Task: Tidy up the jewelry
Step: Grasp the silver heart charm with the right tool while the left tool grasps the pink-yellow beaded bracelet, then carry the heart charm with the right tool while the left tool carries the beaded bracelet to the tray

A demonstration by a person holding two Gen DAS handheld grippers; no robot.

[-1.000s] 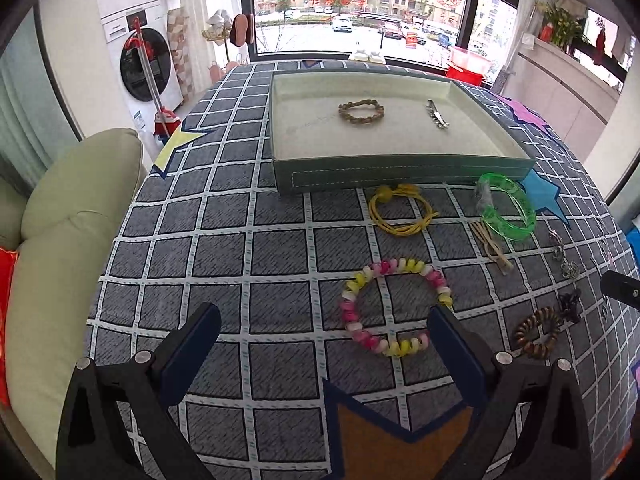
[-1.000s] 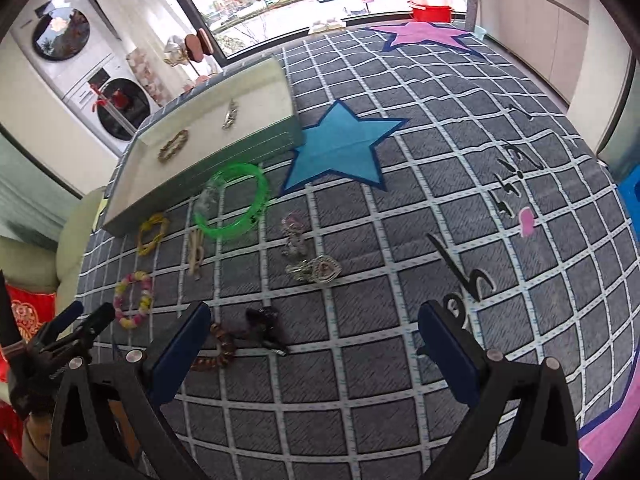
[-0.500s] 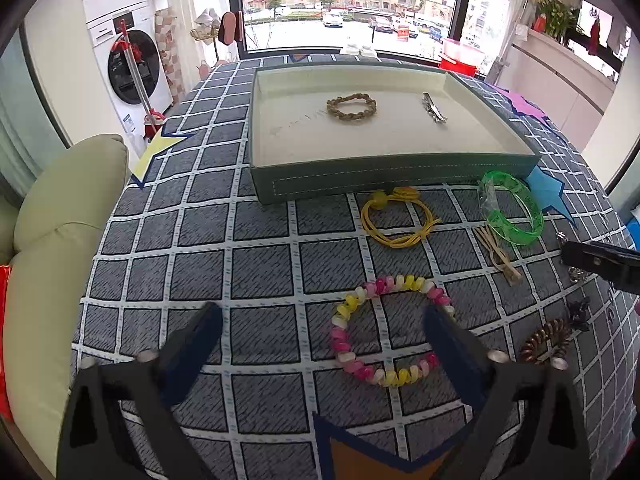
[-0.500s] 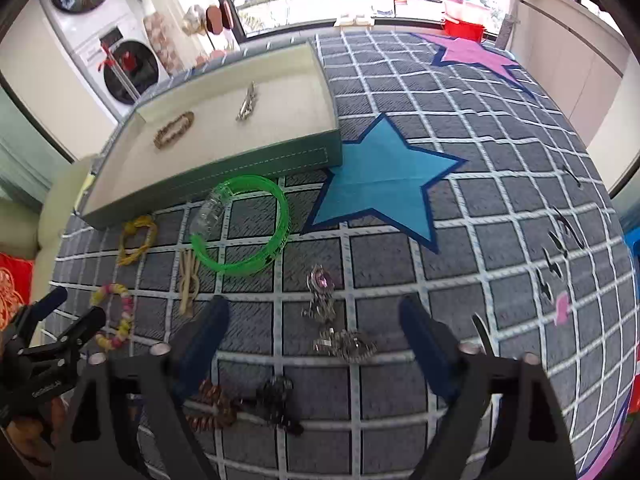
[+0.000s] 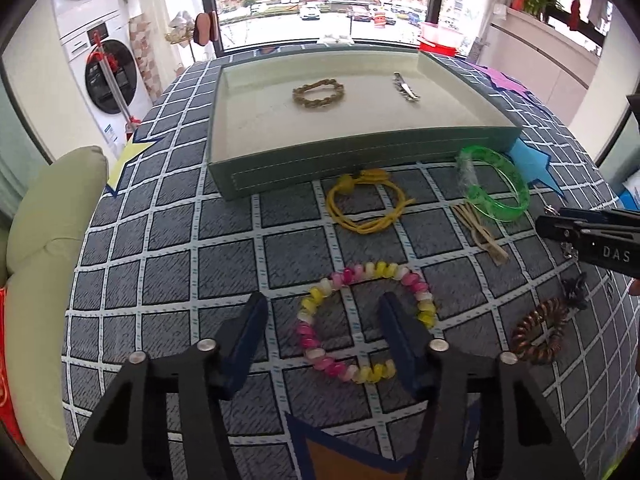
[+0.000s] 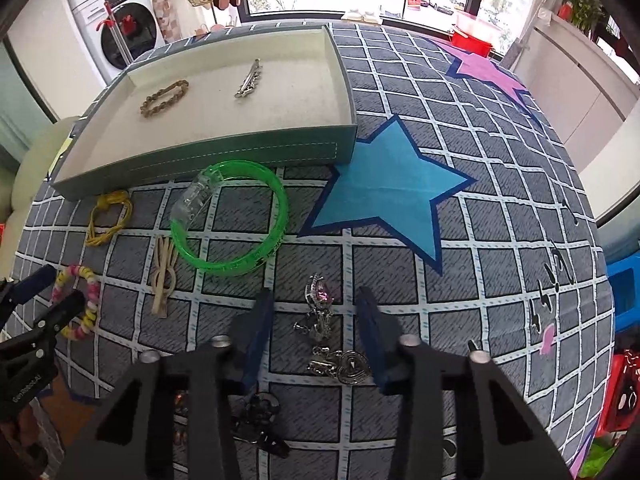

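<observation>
A pink and yellow bead bracelet [image 5: 416,296] lies flat on the checked cloth. My left gripper [image 5: 324,314] hangs over it, jaws closing. One finger is inside the ring and one outside, with the ring's left side between them, untouched. In the right wrist view, my right gripper [image 6: 314,318] straddles a silver charm with a purple stone [image 6: 320,300], with a silver heart piece [image 6: 350,364] just behind. Its jaws are closing too, pads clear of the metal. The green tray [image 5: 360,162] holds a brown braided bracelet [image 5: 318,94] and a silver clip [image 5: 406,88].
A yellow cord bracelet [image 5: 364,204], a green bangle [image 5: 494,184], a beige hair clip [image 5: 482,232], a brown coil tie [image 5: 540,332] and a black clip [image 6: 260,420] lie loose on the cloth. A cushion [image 5: 48,240] borders the table's left edge.
Both grippers' jaws have narrowed from wide open. The left has come down over the bead bracelet. The right has rolled and shifted until the silver charms sit between its fingers.
</observation>
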